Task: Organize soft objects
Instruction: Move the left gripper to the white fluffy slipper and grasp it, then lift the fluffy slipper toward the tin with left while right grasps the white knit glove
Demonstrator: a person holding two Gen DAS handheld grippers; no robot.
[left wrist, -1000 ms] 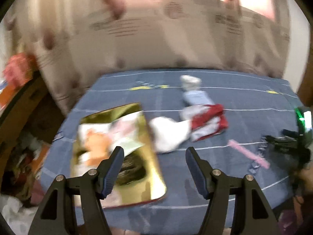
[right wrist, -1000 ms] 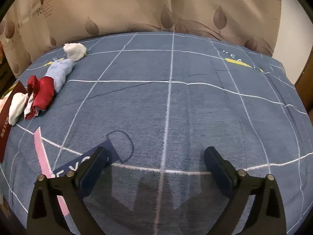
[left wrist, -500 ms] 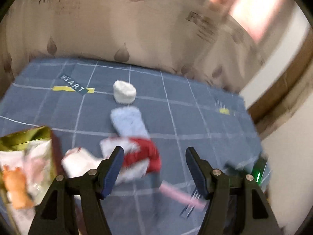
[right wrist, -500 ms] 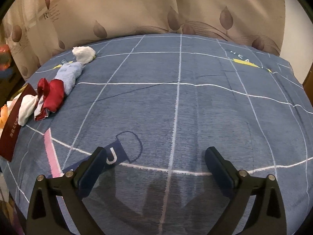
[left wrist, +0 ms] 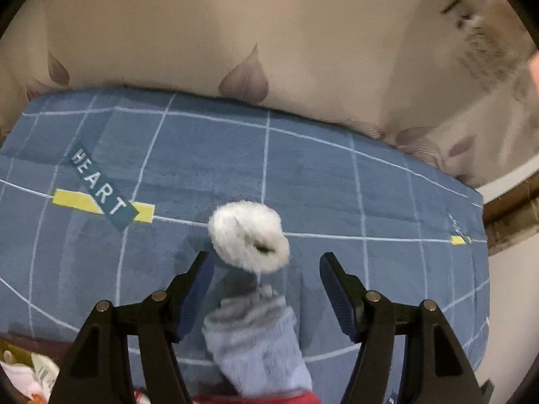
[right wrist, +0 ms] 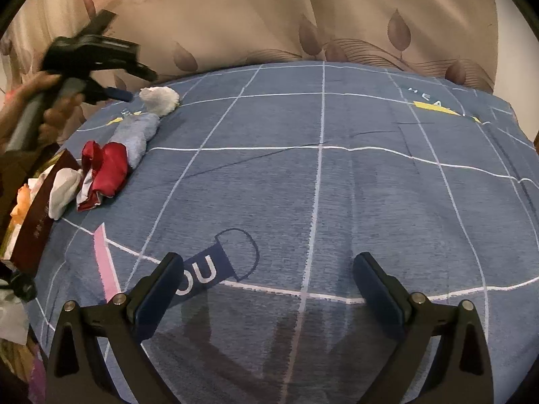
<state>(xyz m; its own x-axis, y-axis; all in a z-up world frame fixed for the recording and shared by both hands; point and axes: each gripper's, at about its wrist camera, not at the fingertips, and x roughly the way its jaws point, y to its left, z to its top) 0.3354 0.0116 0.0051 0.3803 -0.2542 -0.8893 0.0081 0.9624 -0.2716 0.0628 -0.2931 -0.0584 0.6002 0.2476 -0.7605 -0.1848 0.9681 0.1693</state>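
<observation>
1. White and fluffy, the rolled sock ball (left wrist: pixel 248 237) sits on the blue blanket (left wrist: pixel 337 181), at the far end of a row of soft things on the left side of the bed.
2. Just near of it lies the light blue sock (left wrist: pixel 259 346), with only a small gap between the 2. Next in the row come a red cloth (right wrist: pixel 109 170) and a white sock (right wrist: pixel 62 190).
3. The left gripper (left wrist: pixel 266 269) is open wide and holds nothing. Its 2 blue fingers (left wrist: pixel 198 289) stand on each side of the near edge of the white ball, but they do not touch it.
4. The right gripper (right wrist: pixel 266 289) is open wide too, and empty. It hangs over bare blanket, well apart from the row.
5. The step looks like picking up the white ball. To do it well, I think the left gripper should go a bit farther and lower, so the ball sits right in the middle of the fingers.
6. Then close slowly. The ball is soft and will squash, so squeeze until it is snug.
7. Keep the fingers off the blue sock and do not pinch the blanket, or they may come up too.
8. Lift straight up. The picture is a bit blurry, so slow down first.
</observation>
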